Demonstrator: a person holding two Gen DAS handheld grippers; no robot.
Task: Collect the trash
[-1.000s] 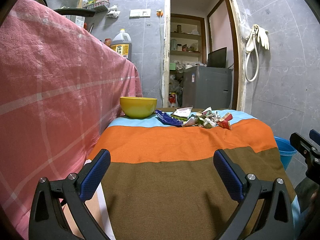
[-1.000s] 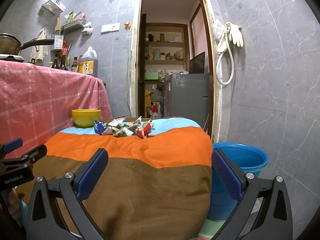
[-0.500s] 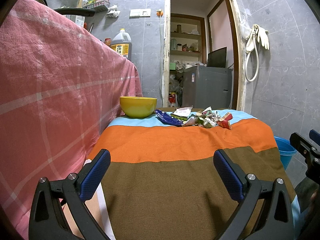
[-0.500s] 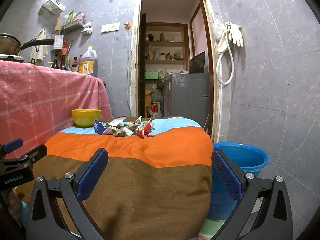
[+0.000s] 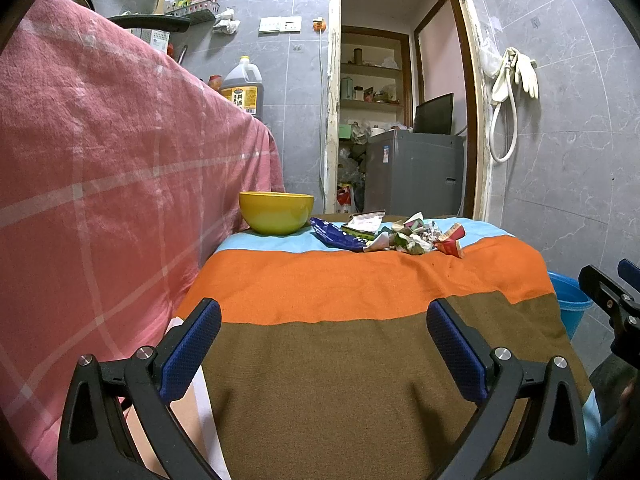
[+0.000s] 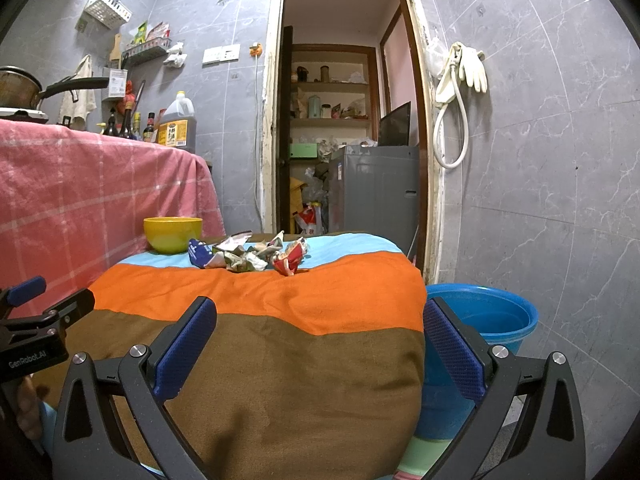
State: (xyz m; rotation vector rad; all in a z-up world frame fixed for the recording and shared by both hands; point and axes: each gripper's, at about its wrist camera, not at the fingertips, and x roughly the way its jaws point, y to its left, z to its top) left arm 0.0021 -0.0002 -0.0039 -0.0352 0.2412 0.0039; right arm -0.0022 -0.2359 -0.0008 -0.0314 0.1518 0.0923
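1. The left gripper [image 5: 323,322] hangs over the near, brown end of the striped cloth [image 5: 360,280] on the worktop, its fingers wide apart and holding nothing.
2. The right gripper [image 6: 320,320] sits near the worktop's right edge, fingers likewise spread and empty.
3. The trash [image 5: 388,234], a loose heap of crumpled wrappers, lies at the far end of the worktop on the light-blue stripe, just beside a yellow bowl [image 5: 276,212] and well apart from both grippers.
4. A blue bucket [image 6: 492,316] stands on the floor by the worktop's right side; I judge it the likely bin, though the bowl could serve too.
5. Risks from here:
   - The wrappers are light and tangled, so a pinch may lift only one and scatter the others.
   - The cloth is soft and wrinkled; fingers closing low could snag it and drag the whole heap.
   - A reach from the left could knock the bowl.
   - A piece carried over the edge could drop short of the bucket.
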